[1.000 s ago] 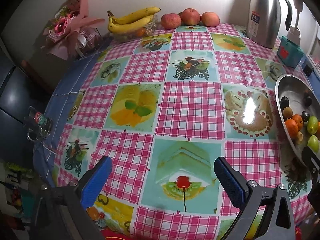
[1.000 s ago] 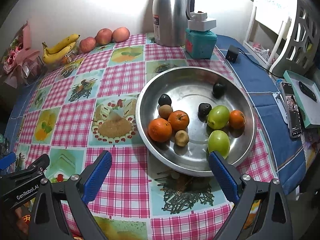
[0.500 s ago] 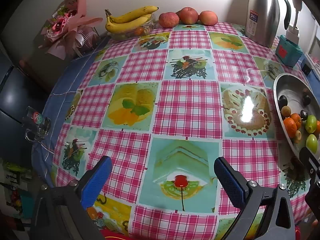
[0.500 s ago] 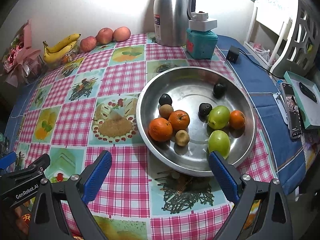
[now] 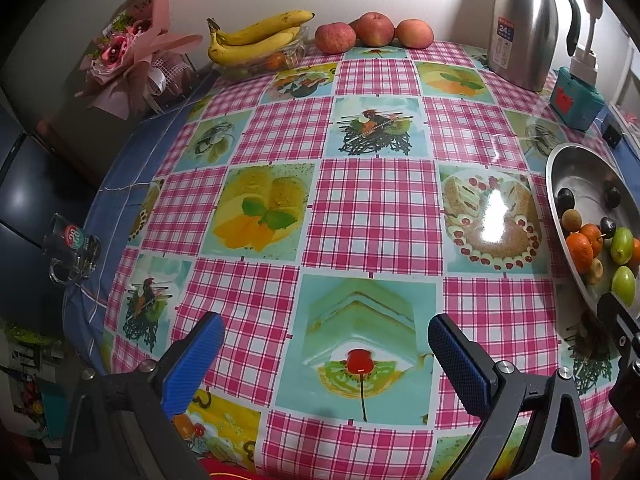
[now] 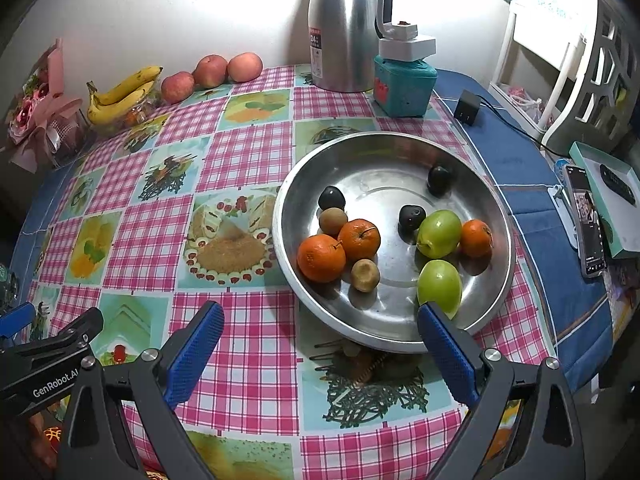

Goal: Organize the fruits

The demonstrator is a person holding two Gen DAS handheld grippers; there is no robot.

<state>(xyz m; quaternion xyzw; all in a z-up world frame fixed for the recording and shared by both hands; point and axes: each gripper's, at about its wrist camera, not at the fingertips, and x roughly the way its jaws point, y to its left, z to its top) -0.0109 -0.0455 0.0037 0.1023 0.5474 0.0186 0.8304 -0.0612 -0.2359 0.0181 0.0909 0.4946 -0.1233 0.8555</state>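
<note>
Checked bench [image 6: 248,152] is carrying a steel bowl [image 6: 384,168] of mixed fruits [image 6: 360,238] at two o'clock of the right tool [image 6: 320,330], both it and the left tool [image 5: 322,346] hovering released, so sorting stage is looking unsettled

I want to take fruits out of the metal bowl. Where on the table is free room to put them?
Free: the checked cloth between the bowl and the bananas. Crowded: the back edge with apples, flask and teal box; the phone side.
</note>
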